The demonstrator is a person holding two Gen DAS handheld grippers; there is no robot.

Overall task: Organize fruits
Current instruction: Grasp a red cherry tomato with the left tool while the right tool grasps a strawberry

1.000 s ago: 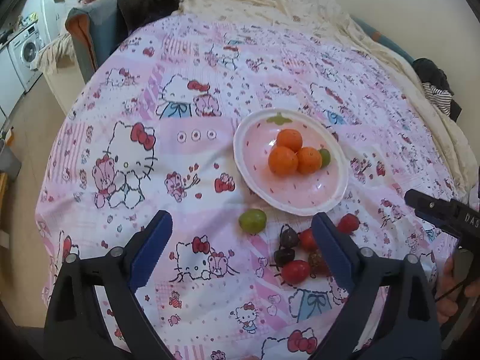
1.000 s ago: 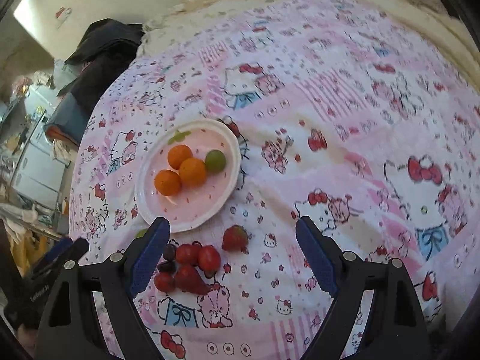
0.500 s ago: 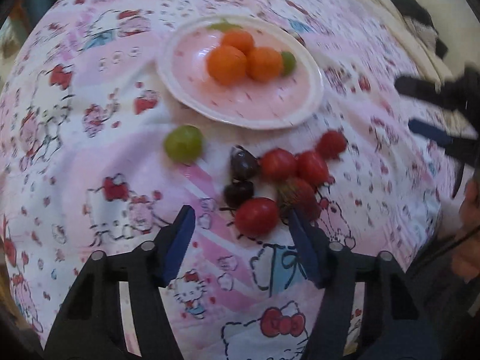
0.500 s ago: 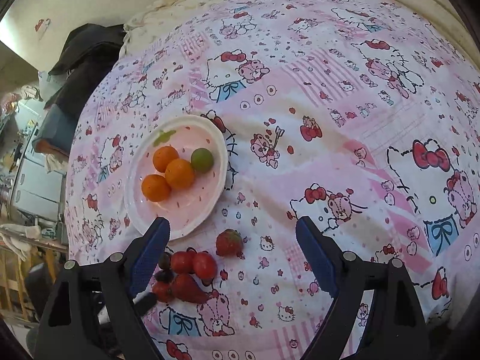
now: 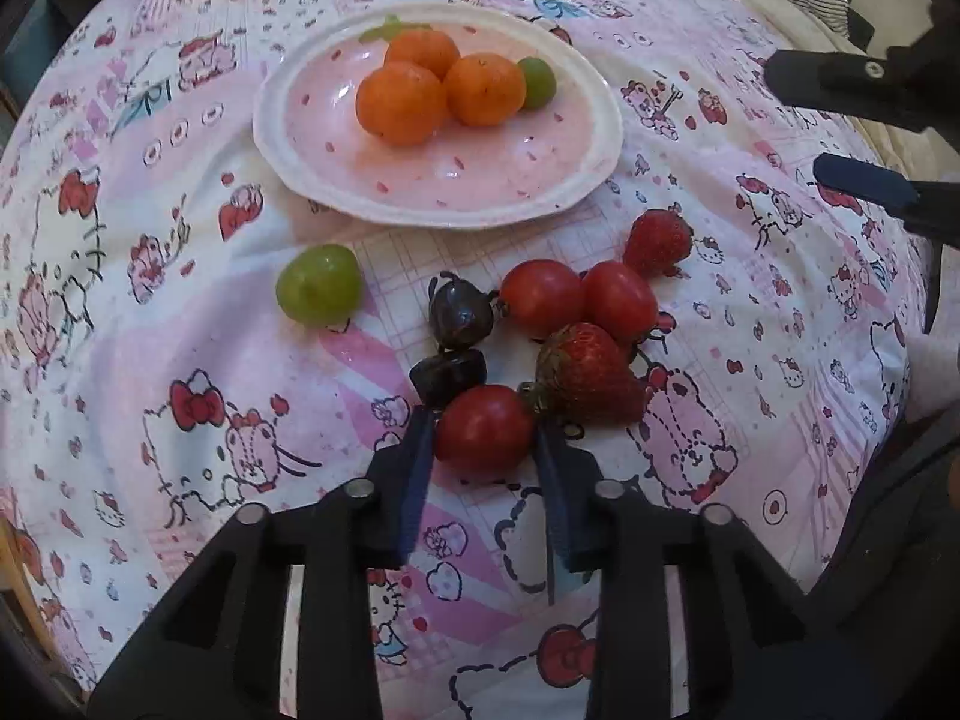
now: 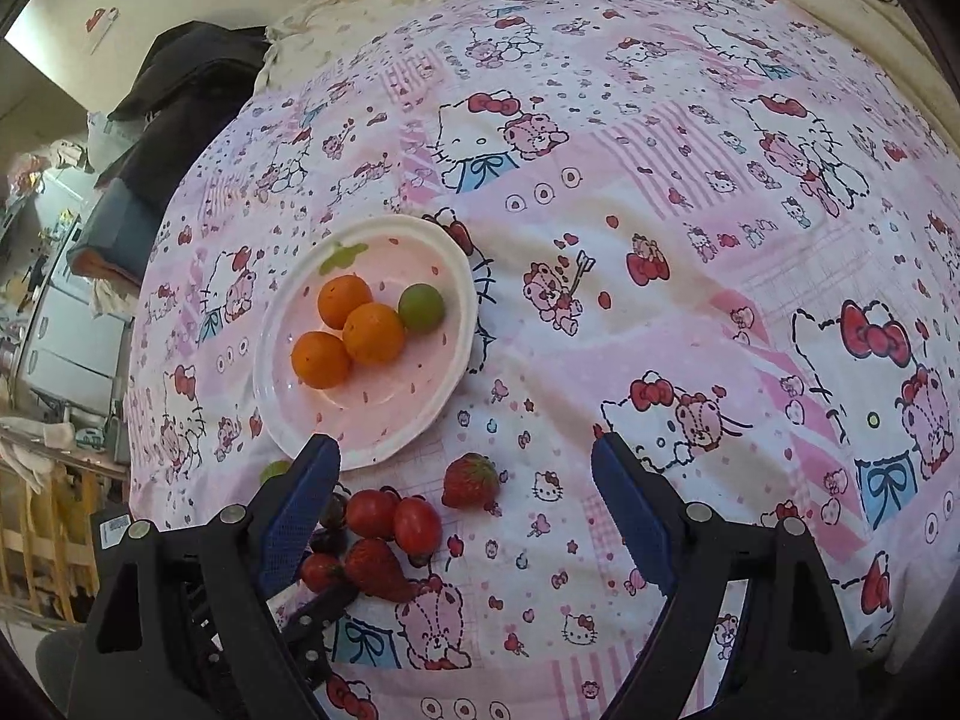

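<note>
Nearest tomato [image 5: 485, 435]: red, glossy, oval, on the cloth at the near end of the fruit cluster, below the plate.
Left gripper [image 5: 485, 438]: narrowed onto that tomato, a blue pad touching each side; tomato sits on the cloth.
Right gripper [image 6: 465, 480]: spread wide, holds nothing, hovering above the cloth; in the left view it shows at the right edge.
Cluster: two more tomatoes [image 5: 579, 300] side by side, touching; big strawberry [image 5: 585, 375] pressed against the gripped tomato's right; two dark fruits [image 5: 461, 312] just left, the lower one beside the left pad.
Small strawberry [image 5: 657, 243]: slightly apart, upper right of the cluster.
Loose green fruit [image 5: 319, 293]: alone on the cloth, left of the cluster, near the plate rim.
Plate [image 5: 606, 120]: pink, white scalloped rim, holds three oranges [image 5: 401, 103] bunched together and one small green fruit [image 5: 536, 82] touching the right orange.
Cloth [image 5: 180, 360]: pink cartoon-cat print, wrinkled.
Room: open cloth left of the gripper and across the right half in the right view; table edge drops off at far left.
</note>
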